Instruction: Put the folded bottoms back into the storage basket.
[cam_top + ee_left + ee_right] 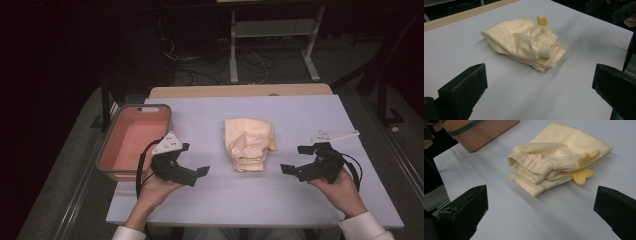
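Observation:
A folded pale-yellow garment (248, 144) with ribbed cuffs lies at the middle of the lavender table (210, 200). Small darker-yellow flaps (584, 167) stick out from its right side. My left gripper (194, 159) rests on the table to the garment's left, open, jaws pointing toward it with nothing between them. My right gripper (296, 159) sits to the garment's right, also open and empty, aimed at the garment. In the left gripper view the garment (524, 42) lies ahead between the jaws; in the right gripper view the garment (554, 157) does too.
A salmon-pink bin (131, 142) with a grey rim stands at the table's left edge, nothing visible inside. Beyond the table's far wooden edge (240, 90) are a white desk frame (272, 45) and cables on the floor.

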